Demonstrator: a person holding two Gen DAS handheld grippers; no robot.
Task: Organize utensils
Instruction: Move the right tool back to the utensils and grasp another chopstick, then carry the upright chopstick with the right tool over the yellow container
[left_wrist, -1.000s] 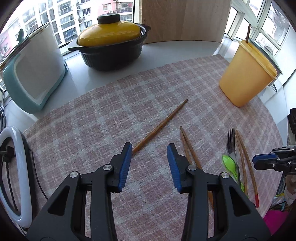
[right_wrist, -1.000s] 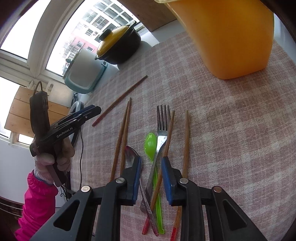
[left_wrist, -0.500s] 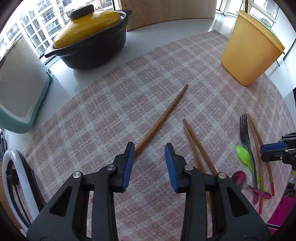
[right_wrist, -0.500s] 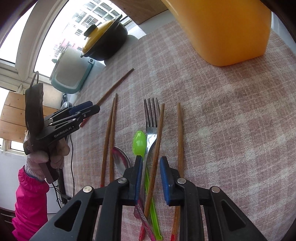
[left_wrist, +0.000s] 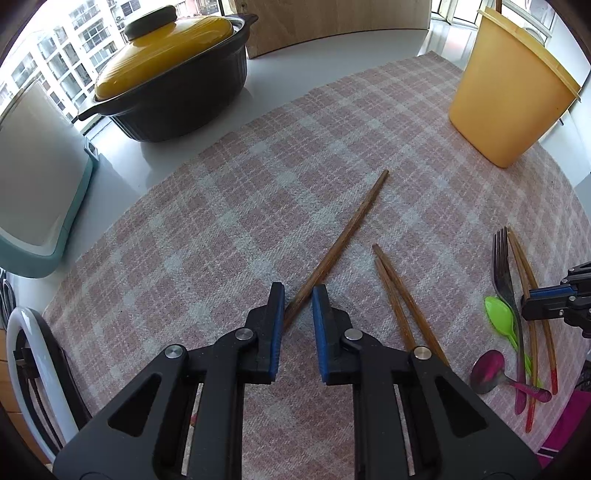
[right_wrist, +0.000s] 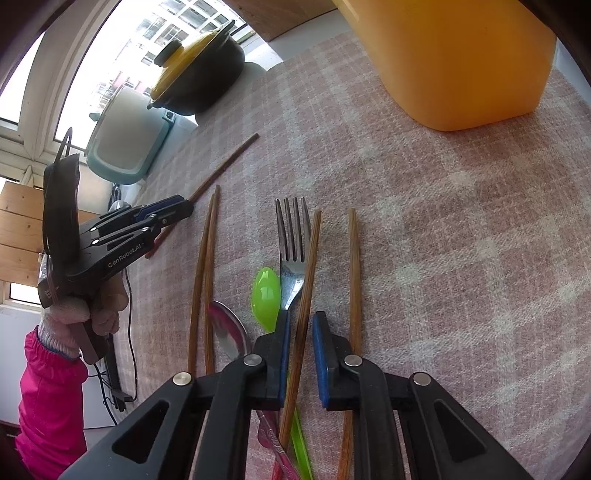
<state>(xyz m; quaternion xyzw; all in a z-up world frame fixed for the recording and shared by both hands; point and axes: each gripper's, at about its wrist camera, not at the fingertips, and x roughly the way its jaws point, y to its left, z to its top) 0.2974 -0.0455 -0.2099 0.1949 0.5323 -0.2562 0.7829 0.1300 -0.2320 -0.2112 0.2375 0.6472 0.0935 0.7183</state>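
A lone brown chopstick lies slantwise on the checked cloth. Its near end sits between the jaws of my left gripper, which are closing, with a gap still showing. To the right lie a chopstick pair, a fork, a green spoon and a pink-handled spoon. In the right wrist view my right gripper is closing around the chopstick beside the fork, and its pads do not visibly press it. Another chopstick lies just right of them.
An orange container stands at the cloth's far right. A black pot with a yellow lid and a teal and white appliance stand at the back left. A ring light is at the left edge. A gloved hand holds the left gripper.
My left gripper came down and forward over the lone chopstick's near end, and its jaws narrowed around it. The right jaws narrowed around the chopstick beside the fork.
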